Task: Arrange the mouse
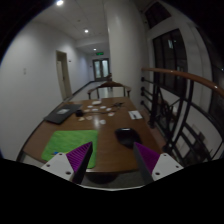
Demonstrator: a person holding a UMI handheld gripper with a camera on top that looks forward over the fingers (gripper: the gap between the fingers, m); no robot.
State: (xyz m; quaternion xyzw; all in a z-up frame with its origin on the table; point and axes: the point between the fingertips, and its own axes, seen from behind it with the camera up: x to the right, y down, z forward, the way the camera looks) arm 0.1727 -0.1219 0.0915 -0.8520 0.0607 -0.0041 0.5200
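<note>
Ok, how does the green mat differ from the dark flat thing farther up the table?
The green mat is bright green and lies just ahead of the open gripper; the dark flat object is near black and lies beyond it. The mat looks larger. Both lie flat on the wooden table.

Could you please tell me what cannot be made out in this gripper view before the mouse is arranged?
- Mouse: none can be picked out; the small things far along the table are too small to name.
- Dark flat thing: laptop or folder, too small to tell.
- Near table edge: cut off behind the open gripper.
- Green mat: near end hidden by a finger.
</note>
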